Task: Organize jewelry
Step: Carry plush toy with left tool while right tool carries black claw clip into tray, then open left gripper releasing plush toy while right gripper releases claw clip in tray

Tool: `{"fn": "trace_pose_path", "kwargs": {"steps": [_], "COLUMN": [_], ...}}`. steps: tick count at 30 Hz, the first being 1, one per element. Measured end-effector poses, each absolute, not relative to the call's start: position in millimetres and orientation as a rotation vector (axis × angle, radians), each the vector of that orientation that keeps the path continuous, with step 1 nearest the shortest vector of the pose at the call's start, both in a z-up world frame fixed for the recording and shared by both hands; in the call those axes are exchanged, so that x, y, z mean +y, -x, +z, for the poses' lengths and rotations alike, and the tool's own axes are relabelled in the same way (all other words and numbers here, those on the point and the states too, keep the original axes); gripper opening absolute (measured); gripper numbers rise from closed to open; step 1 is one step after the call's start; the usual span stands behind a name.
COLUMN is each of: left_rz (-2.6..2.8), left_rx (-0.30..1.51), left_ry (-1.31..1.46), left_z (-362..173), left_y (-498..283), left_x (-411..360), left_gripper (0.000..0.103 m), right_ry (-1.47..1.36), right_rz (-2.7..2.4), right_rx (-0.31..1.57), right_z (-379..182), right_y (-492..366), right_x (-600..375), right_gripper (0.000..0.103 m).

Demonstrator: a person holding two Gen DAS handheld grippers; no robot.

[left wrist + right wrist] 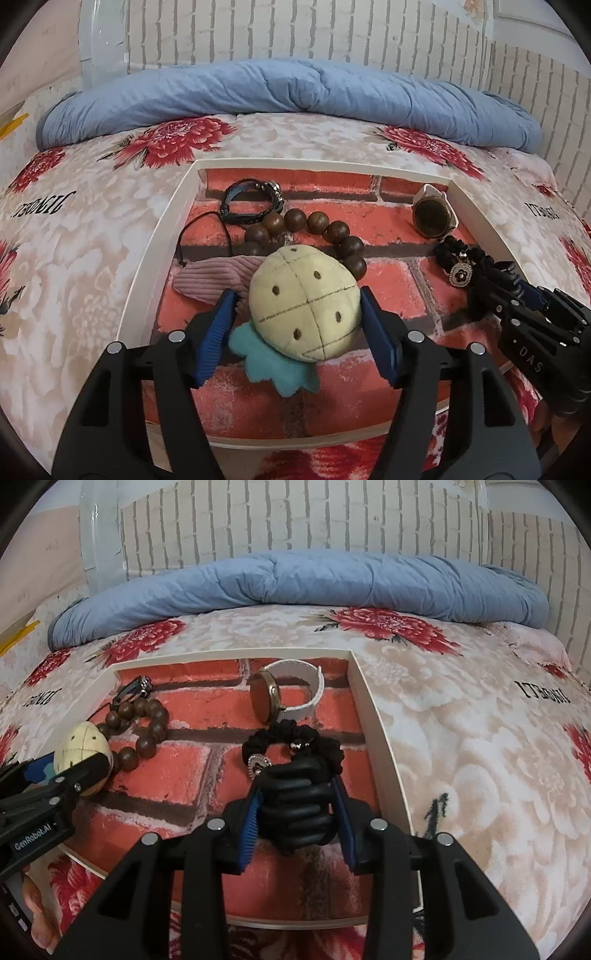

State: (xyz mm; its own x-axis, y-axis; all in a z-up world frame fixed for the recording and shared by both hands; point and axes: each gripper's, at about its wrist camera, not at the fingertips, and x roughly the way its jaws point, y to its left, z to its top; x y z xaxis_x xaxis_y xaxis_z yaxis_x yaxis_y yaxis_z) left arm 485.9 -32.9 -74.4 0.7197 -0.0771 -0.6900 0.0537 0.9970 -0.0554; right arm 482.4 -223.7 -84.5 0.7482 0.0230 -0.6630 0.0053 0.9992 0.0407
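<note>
Fig.: mid-sort. My left gripper (297, 321) pinches the plush pineapple charm (304, 302) low over the tray (155, 251), by the wooden bead bracelet (314, 225). My right gripper (297, 823) clamps a black coiled band (295, 808) w/ scrunchie (295, 738) just ahead. Next, prob.: set each down in separate, bare spots.

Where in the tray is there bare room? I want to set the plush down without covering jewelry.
Bare liner lies in the tray between the wooden bead bracelet and the black scrunchie, running forward to the near rim. The far-left corner is crowded: beads and leather bracelet touch.
</note>
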Motion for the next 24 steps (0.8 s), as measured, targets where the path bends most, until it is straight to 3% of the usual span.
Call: {"fn": "trace_pose_path", "kwargs": {"steps": [17,24], "left_rz": [-0.046,-0.038], "left_rx": [0.78,0.76], "left_ry": [0.057,0.055], "left_z": [-78.6,-71.8], "left_y": [-486.0,-475.5], "left_x": [-26.7,-26.7], "left_gripper": [0.076,0.085], "right_ry": [-0.071,-0.079], "right_rz": [0.02,0.017], "right_rx": [0.735,0.699], "right_z": [-85.1,-74.0], "right_y": [-481.0,-469.6], "right_x": [-226.5,-230.0], "right_gripper": [0.038,0.061]}}
